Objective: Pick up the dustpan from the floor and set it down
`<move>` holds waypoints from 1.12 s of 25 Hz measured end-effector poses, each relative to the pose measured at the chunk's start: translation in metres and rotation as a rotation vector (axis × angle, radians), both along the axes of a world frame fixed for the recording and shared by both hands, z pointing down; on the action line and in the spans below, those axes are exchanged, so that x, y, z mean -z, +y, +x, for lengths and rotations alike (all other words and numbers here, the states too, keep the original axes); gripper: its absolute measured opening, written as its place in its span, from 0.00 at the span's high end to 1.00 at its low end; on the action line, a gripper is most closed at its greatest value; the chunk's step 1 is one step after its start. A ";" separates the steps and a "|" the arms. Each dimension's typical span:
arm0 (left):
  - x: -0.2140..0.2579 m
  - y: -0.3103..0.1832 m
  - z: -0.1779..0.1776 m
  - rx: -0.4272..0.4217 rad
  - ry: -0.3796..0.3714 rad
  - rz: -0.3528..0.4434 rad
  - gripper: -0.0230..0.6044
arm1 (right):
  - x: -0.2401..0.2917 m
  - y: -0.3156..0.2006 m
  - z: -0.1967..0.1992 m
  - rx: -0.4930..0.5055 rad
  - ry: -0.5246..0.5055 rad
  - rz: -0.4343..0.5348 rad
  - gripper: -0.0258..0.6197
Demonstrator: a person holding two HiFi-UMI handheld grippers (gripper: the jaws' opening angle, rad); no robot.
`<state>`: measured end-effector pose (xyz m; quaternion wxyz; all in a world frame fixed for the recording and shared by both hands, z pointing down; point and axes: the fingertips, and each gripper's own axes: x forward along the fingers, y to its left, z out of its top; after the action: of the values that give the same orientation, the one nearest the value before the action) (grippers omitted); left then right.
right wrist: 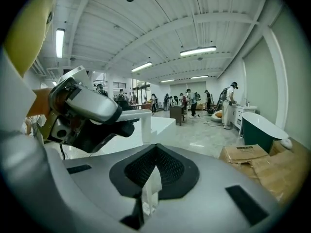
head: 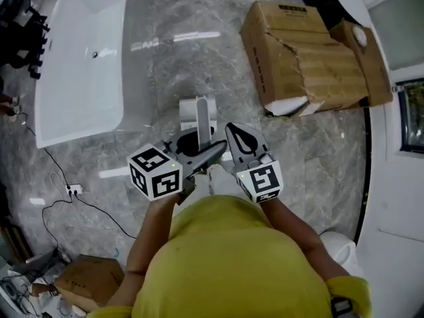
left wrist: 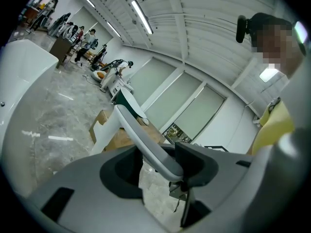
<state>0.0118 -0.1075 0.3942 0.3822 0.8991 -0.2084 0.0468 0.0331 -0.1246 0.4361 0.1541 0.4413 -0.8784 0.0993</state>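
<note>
Dustpan (head: 189,111) white; floor (head: 199,58) grey (pale veining); box (head: 305,58) brown; shirt (head: 232,264) yellow.

The marble floor (head: 172,12) is viewed steeply from above the head. Both gripper views are taken close behind the jaws, nearly level across the hall. The cardboard box (head: 311,52) is shared by all three views; the left gripper (right wrist: 127,124) is caught at the right gripper view's left.
</note>
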 end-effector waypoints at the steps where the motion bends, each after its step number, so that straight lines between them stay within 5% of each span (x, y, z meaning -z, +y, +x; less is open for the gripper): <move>1: 0.000 0.000 0.000 0.000 0.002 -0.001 0.63 | 0.000 0.000 0.001 0.000 -0.001 0.001 0.94; 15: -0.023 -0.013 -0.002 0.036 0.031 -0.029 0.63 | -0.013 -0.002 0.008 -0.016 0.012 -0.026 0.94; 28: -0.091 -0.028 0.000 0.044 -0.035 -0.025 0.64 | -0.029 -0.003 0.014 -0.027 0.041 -0.062 0.94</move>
<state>0.0120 -0.1355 0.4852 0.3906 0.8885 -0.2341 0.0566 0.0470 -0.1275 0.4652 0.1843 0.4500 -0.8656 0.1193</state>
